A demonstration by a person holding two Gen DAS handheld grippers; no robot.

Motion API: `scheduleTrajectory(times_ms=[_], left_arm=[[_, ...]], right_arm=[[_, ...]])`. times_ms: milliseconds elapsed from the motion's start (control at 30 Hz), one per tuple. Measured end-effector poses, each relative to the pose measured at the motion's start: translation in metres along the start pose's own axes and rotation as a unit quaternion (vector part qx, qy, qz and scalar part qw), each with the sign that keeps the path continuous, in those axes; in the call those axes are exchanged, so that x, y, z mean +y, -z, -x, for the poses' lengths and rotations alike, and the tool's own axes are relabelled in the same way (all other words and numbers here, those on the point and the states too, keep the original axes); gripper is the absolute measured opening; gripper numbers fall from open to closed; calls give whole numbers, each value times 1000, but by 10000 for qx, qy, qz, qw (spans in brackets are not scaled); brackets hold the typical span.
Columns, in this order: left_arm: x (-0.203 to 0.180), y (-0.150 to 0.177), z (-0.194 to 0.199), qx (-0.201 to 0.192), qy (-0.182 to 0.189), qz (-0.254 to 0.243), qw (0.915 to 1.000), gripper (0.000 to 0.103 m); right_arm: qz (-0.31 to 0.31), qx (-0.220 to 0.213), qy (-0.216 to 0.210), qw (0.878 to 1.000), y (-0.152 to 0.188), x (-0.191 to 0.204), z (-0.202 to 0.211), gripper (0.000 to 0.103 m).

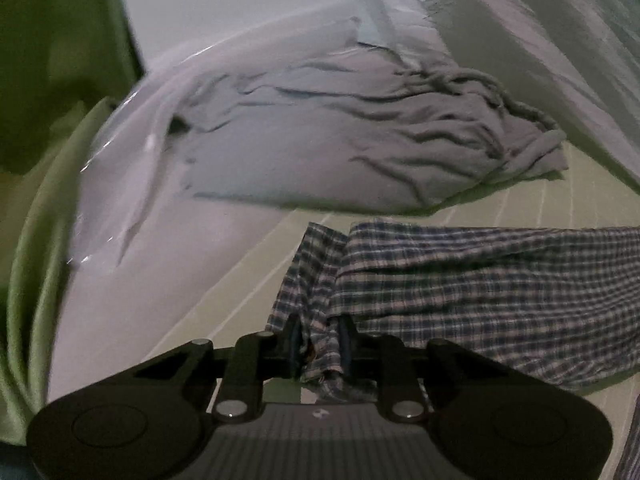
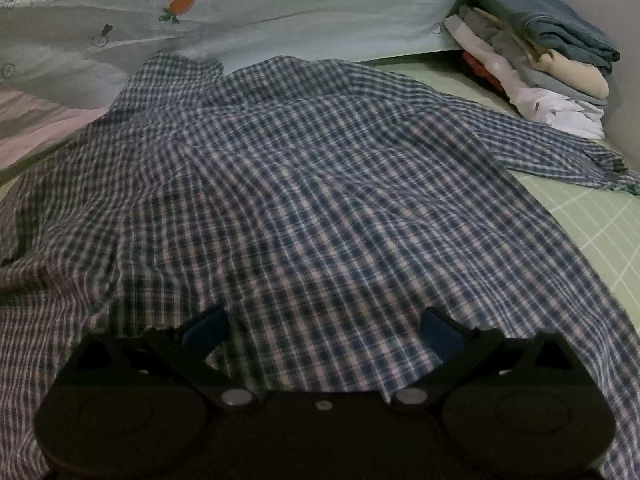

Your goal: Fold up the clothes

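A blue-and-white checked shirt (image 2: 304, 184) lies spread over the green grid bedsheet (image 2: 600, 232), one sleeve trailing to the right. In the left wrist view the same checked shirt (image 1: 500, 288) stretches away to the right, and my left gripper (image 1: 320, 340) is shut on a bunched corner of it, the cloth pinched between both pads. My right gripper (image 2: 322, 328) stands open low over the shirt's near part, its blue pads wide apart with flat cloth beneath them and nothing pinched.
A crumpled grey garment (image 1: 360, 132) lies beyond the shirt on a pale sheet. A stack of folded clothes (image 2: 536, 60) sits at the back right. A light quilt with a carrot print (image 2: 184, 0) runs along the back. Green fabric (image 1: 36, 240) hangs at the left.
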State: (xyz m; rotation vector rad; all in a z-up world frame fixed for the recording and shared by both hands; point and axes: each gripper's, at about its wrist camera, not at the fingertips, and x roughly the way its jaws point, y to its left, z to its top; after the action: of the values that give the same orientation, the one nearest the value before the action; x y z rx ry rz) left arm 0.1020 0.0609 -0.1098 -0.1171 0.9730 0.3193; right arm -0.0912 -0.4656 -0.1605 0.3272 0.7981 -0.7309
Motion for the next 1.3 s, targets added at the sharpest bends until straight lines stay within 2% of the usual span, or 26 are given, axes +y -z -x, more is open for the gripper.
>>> scheduleTrajectory(times_ms=[133, 267, 433, 633, 700, 767, 833, 867, 900, 967, 1067, 1167, 1200, 1300], left_arm=[[2, 2, 4, 55, 78, 92, 9999, 40], [0, -7, 4, 36, 68, -57, 10000, 59], [1, -12, -7, 192, 26, -5, 9998, 64], [0, -15, -16, 247, 15, 66, 9997, 66], [2, -17, -19, 233, 20, 78, 9997, 68], [4, -20, -22, 226, 27, 156, 9996, 69], [3, -22, -24, 203, 3, 190, 9996, 70], [3, -23, -25, 190, -8, 195, 9996, 70], [2, -24, -26, 177, -17, 206, 9996, 71], [1, -26, -27, 163, -33, 227, 9996, 72], [0, -29, -30, 142, -55, 266, 9995, 75], [0, -34, -35, 138, -84, 317, 9994, 80], [0, -35, -36, 140, -80, 341, 9993, 80], [1, -38, -40, 125, -85, 369, 9992, 84]], right_arm=[[5, 54, -3, 10000, -3, -2, -2, 103], [14, 420, -74, 9991, -20, -1, -7, 103], [242, 97, -468, 9986, -55, 32, -16, 103], [757, -165, -818, 9936, -121, 98, -72, 102], [897, -175, -967, 9911, -145, 123, -93, 98], [1167, -157, -1104, 9869, -166, 151, -116, 86], [1406, -113, -1200, 9827, -180, 176, -134, 81], [1520, -85, -1240, 9805, -186, 188, -143, 74], [1623, -47, -1255, 9787, -190, 199, -152, 73], [1669, -10, -1166, 9791, -197, 216, -166, 74], [1319, -75, -1176, 9842, -209, 222, -181, 74], [1349, -139, -1134, 9842, -221, 231, -193, 74], [1358, -134, -1144, 9840, -225, 234, -197, 76], [1467, -88, -1162, 9823, -232, 240, -207, 91]])
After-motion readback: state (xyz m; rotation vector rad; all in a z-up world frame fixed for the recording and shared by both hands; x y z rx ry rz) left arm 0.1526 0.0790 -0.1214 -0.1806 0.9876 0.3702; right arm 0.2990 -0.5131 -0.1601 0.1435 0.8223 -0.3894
